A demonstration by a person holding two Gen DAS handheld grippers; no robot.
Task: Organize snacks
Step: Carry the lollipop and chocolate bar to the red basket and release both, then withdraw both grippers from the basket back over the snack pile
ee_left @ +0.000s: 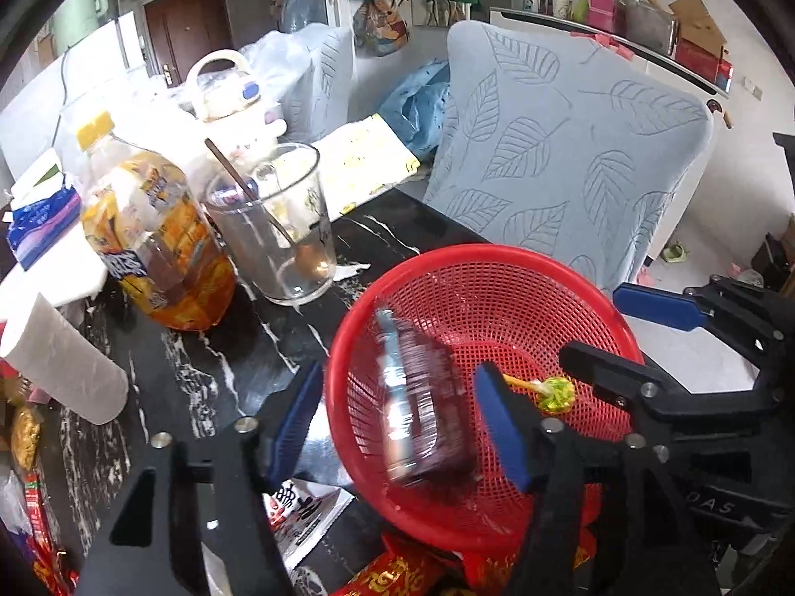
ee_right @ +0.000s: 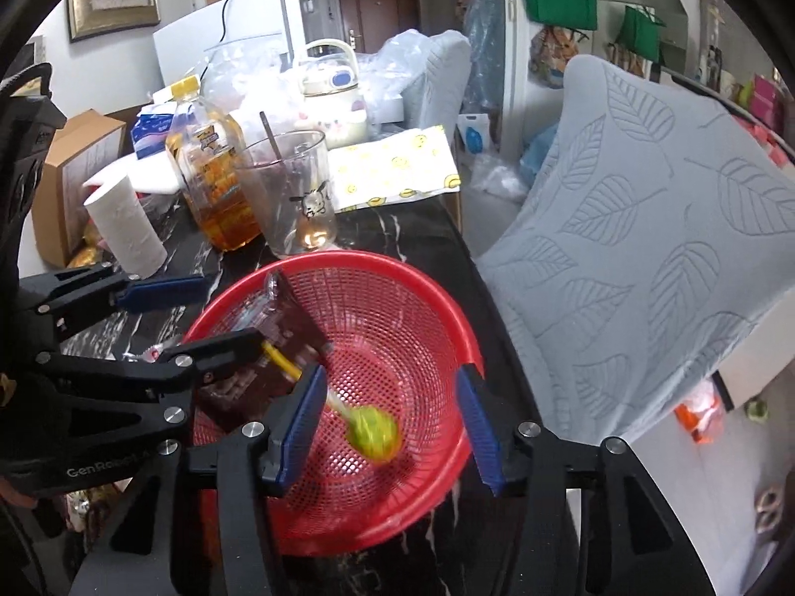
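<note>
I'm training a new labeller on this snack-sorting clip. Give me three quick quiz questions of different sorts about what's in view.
1. True or false: the lollipop lies inside the red basket.
2. Which is in the glass? A) a straw B) a spoon C) nothing
3. Fill in: the dark snack packet sits between the open pads of the ____ claw.

Key:
1. True; it lies on the mesh floor.
2. B
3. Left; the right claw stands open around the lollipop.
</note>
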